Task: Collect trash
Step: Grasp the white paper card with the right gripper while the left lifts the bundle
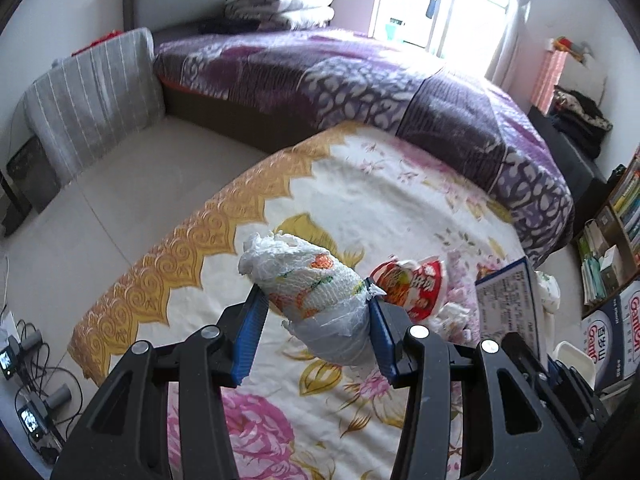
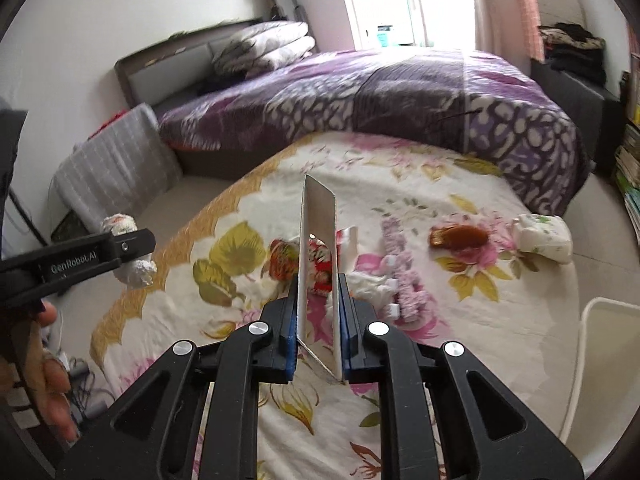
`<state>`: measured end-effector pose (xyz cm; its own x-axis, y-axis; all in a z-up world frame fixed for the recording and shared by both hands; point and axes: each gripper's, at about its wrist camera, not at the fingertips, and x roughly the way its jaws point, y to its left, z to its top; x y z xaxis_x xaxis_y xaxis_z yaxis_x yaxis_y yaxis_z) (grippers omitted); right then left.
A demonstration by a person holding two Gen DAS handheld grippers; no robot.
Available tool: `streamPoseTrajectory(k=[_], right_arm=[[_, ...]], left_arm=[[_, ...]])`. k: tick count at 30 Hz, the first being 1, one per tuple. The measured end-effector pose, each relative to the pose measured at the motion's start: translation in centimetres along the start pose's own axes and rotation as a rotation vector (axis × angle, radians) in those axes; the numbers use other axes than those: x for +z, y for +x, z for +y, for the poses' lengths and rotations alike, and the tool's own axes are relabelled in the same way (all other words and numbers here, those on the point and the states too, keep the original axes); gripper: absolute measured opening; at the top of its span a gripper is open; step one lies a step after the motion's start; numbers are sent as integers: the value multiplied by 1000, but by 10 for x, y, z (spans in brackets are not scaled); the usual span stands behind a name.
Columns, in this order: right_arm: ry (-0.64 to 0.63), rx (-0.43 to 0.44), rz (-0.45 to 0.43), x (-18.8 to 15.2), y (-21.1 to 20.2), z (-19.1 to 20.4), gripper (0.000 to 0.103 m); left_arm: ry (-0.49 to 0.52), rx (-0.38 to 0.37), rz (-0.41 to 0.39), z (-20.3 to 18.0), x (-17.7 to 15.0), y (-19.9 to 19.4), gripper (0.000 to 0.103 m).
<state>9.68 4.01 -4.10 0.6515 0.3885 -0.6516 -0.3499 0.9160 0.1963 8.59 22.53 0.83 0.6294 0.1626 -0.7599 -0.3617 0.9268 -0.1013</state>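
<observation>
A bedroom w/ a purple-quilted bed at the back and a floral blanket spread in front carries the trash. A pale bin, rim only in view, sits low at the right edge of the right wrist view, beside the blanket. The right hand-held gripper is pinching a flattened cardboard box edge-on, long axis running straight out along the fingers, held above the blanket. The left hand-held gripper is clamped across a rolled white bundle w/ orange print, its long axis lying crosswise to the jaws, lifted clear of the blanket. Still lying ahead, approx. in line w/ the right hand-held gripper: a red-and-white wrapper, a pink knitted strip, a brown comb-like item, and far right a second white bundle. Judging by position, the bin lies nearer the right hand, so that box probably goes first.
</observation>
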Motion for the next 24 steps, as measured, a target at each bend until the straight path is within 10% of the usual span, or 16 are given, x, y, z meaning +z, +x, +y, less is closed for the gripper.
streamPoseTrajectory(k=[24], right_arm=[[151, -184, -85, -4, -62, -84, 15]], left_arm=[[156, -117, -47, -106, -24, -13, 48]])
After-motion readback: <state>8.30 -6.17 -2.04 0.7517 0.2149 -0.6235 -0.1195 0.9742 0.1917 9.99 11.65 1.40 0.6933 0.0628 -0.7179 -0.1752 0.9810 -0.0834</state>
